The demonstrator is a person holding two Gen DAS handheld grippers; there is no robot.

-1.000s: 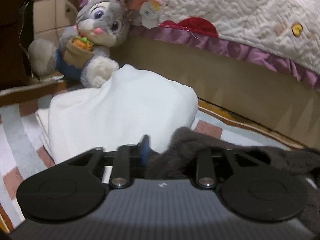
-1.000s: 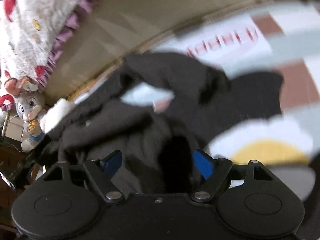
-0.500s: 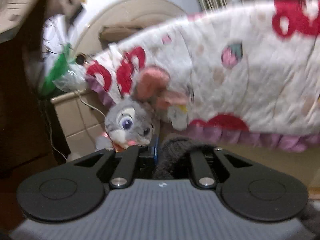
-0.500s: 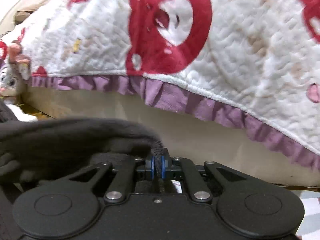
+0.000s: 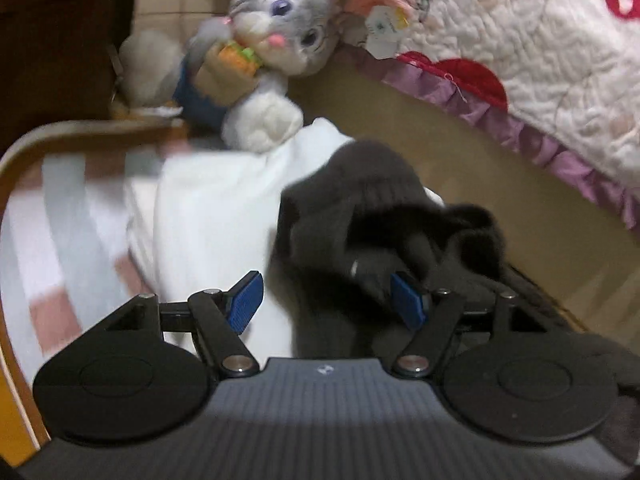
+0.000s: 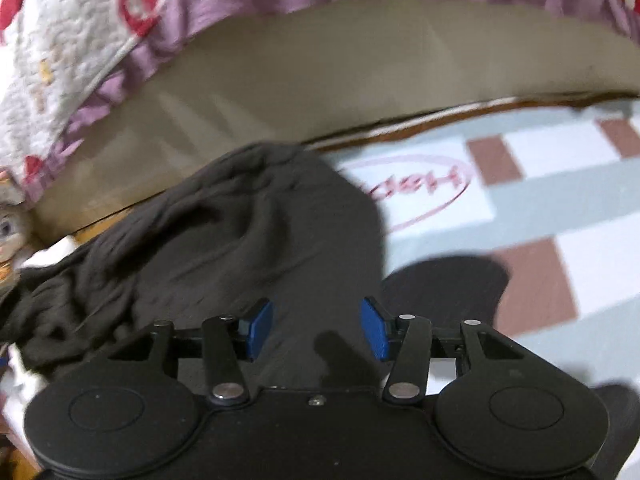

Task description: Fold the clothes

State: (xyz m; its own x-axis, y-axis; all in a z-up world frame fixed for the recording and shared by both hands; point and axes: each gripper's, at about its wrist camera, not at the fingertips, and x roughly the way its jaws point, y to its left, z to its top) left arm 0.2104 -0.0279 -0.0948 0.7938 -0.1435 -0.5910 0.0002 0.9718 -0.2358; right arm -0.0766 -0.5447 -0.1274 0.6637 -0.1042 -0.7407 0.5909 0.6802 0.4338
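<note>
left hand-held gripper (image 5: 326, 300): just opened, dark garment (image 5: 372, 208) released | right hand-held gripper (image 6: 316, 330): just opened, released

A: Light in my left view? Warm indoor, fairly dim. The dark cabinet (image 5: 52, 40) at upper left is almost black. The white folded cloth (image 5: 216, 216) is bright, nearly blown out.

B: Sharpness?

A: Soft all over. The plush rabbit (image 5: 276, 36) and the checked mat (image 5: 60, 216) are smeared by motion. The dark garment (image 5: 360, 200) loses its texture.

B: Right view?

A: Brighter. Streaky blur on the quilt (image 6: 76, 40) and the mat's checks (image 6: 560, 216). My right tool (image 6: 316, 330) casts a shadow on the mat at its right. Fisheye bends the bed base (image 6: 320, 72) into an arc.
</note>
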